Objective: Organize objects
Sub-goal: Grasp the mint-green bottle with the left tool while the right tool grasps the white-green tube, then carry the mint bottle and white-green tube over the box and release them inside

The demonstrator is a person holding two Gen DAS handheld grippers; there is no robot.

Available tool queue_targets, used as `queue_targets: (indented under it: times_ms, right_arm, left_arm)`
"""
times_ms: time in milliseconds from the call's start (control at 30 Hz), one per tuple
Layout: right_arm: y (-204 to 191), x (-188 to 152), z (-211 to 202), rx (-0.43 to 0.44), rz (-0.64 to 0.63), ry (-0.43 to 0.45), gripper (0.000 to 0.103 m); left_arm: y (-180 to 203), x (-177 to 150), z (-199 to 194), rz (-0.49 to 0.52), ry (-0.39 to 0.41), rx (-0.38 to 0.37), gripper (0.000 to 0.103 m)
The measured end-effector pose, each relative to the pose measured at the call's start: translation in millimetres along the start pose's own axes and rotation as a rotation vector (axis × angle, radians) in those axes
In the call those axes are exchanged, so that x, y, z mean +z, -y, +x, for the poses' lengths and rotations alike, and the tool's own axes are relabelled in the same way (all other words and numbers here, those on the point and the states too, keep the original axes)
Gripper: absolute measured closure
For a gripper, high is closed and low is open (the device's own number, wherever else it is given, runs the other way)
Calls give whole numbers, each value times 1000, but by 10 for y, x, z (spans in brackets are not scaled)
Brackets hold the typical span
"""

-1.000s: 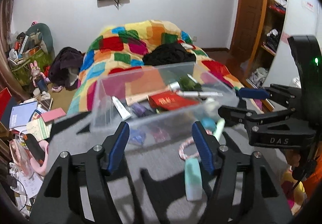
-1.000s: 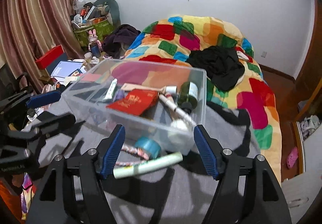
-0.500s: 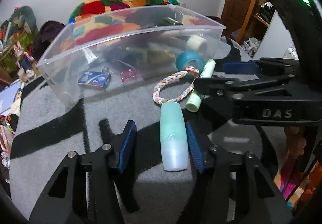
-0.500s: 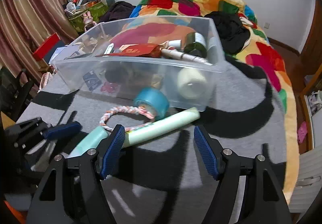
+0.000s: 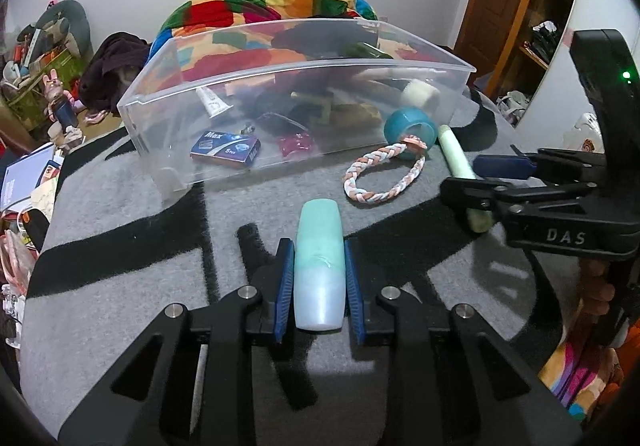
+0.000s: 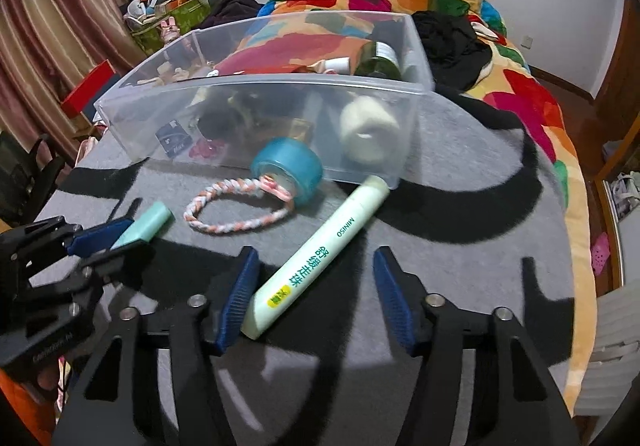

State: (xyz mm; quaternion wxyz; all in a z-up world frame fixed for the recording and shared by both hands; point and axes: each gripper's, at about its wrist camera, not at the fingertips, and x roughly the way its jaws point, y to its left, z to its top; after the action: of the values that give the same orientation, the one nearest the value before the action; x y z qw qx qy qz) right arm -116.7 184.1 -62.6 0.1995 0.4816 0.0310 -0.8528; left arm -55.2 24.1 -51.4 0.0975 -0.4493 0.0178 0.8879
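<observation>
A grey surface with broad black stripes (image 5: 132,230), apparently a tabletop, is seen through two fisheye cameras. In the left wrist view, the left claw (image 5: 319,282) is closed around a mint-green and pale plastic bottle (image 5: 319,266) lying flat; the blue pads (image 5: 285,286) are pressed against its two long sides near the pale end, so the grip appears set for lifting.

At twelve o'clock from that bottle, a clear rectangular plastic bin (image 5: 288,69) is seen, already holding a small blue box, a dark green bottle, tubes and a cream-coloured roll. It is judged to be the place where loose things are being gathered.

At one o'clock from the bottle, a braided pink, white and blue cord loop (image 5: 384,177) is laid on the surface, one end resting against a teal roll of tape (image 5: 410,129) that stands against the bin's front wall.

In the right wrist view, the right claw (image 6: 316,298) is spread wide and lowered around a long pale green tube with printed lettering (image 6: 320,258). The tube lies diagonally, pointing to one o'clock, its near end touching or almost touching the left pad. No grip has been taken on it yet; closing is judged to be the next move.
</observation>
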Motion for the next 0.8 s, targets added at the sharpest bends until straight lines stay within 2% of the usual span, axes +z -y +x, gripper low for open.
queue_targets:
  times_ms: [200, 300, 567, 800]
  right_arm:
    - [127, 13, -5, -19, 64, 25, 78]
    - [159, 4, -18, -24, 74, 32, 87]
    - [157, -109, -189, -25, 69, 44, 89]
    - [111, -17, -525, 0, 58, 136, 89]
  left_arm:
    - [30, -7, 16, 0, 16, 22, 78]
    - [17, -18, 3, -12, 21, 28, 78]
    - [-41, -10, -175, -43, 67, 45, 78]
    - [-141, 120, -452, -69, 146, 50, 78]
